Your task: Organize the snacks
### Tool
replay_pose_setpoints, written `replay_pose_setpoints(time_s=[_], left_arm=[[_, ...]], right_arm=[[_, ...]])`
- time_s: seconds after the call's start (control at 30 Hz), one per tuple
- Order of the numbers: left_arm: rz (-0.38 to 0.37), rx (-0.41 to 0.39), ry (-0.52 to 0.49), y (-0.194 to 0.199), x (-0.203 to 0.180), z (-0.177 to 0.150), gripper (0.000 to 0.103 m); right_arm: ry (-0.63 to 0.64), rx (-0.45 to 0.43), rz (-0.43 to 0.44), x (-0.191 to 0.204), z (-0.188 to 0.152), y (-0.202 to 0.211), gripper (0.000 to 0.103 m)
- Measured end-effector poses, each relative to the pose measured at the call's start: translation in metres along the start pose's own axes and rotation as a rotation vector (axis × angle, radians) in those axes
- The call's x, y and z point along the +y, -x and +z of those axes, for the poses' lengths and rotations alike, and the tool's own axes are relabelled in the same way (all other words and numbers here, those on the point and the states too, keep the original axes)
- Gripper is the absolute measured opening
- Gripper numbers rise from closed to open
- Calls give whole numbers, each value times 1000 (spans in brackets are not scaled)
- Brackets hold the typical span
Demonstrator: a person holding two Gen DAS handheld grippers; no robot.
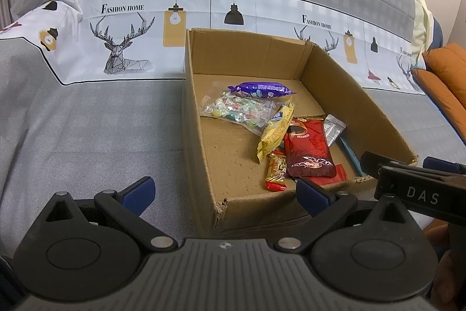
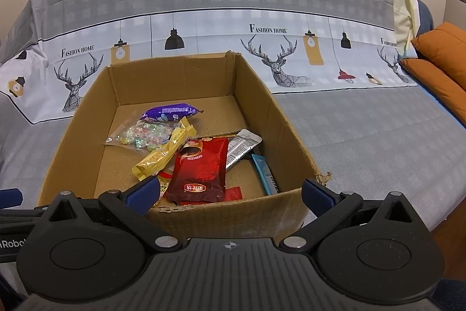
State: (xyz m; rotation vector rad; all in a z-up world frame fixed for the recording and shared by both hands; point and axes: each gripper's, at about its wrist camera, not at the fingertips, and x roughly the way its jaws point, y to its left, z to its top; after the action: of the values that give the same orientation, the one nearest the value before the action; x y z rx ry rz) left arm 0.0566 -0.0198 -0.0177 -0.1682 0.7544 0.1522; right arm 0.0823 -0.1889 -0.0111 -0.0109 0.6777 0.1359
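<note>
We see the open brown cardboard box resting on the grey patterned sofa cover, already holding the snacks: a red foil pouch, a yellow wrapper, a purple packet. No snack lies outside, so we judge the gathering largely complete. Left gripper and right gripper hover at the near wall, jaws apart and empty.

Deer-print grey sofa cover, orange cushions
</note>
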Motion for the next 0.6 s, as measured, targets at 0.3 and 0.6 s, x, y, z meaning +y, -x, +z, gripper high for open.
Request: replay_pose_setpoints(time_s=[0.3,0.6], left_arm=[[-6,5,5,-1,0,1,103],[-5,4,4,-1,0,0,103]], right_arm=[[3,3,-4,1,-1,0,103],[3,4,-4,0,-1,-1,103]])
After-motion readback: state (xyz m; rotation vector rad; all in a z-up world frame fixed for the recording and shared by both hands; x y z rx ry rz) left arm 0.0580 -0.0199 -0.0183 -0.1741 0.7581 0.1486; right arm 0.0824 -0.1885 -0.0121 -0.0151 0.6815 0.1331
